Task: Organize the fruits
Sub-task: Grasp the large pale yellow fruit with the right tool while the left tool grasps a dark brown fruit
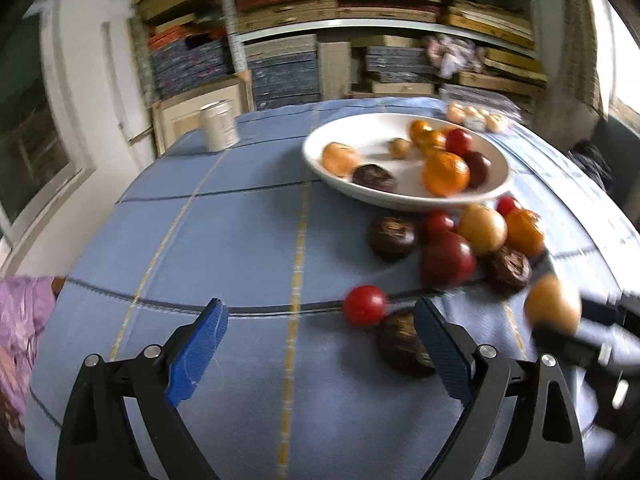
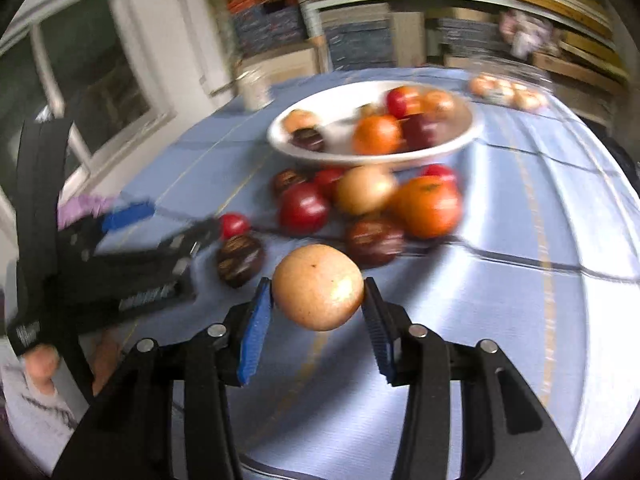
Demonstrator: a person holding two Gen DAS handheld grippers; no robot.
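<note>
Right wrist view: the right gripper (image 2: 318, 300) fills the lower middle of the frame, its jaws pinching a tan fruit (image 2: 318, 287), one blue pad on each side of it.
Tan fruit: lifted clear of the blue cloth, at frame centre, just below the loose pile.
Loose pile (image 2: 368, 204): red, orange, tan and dark brown fruits lie bunched on the desk (image 2: 500, 320), middle of the frame, just below the bowl.
Bowl (image 2: 372, 152): white, upper middle, holding several orange, red and dark fruits.
Left gripper, from the right: a black body with a blue pad enters from the left edge, its tip near a small red fruit (image 2: 233, 225) and a dark fruit (image 2: 240, 260).
Left wrist view: the left gripper (image 1: 320, 344) stands at the bottom with jaws spread wide and nothing between them.
Near its right pad: a small red fruit (image 1: 365, 305) and a dark fruit (image 1: 402, 344), the dark one partly behind the pad.
Right edge: the tan fruit (image 1: 554, 304) shows blurred in the other gripper.
Can (image 1: 219, 126): upright, upper left, on the desk's far side.
Shelves (image 1: 360, 20): stacked boards across the top.
</note>
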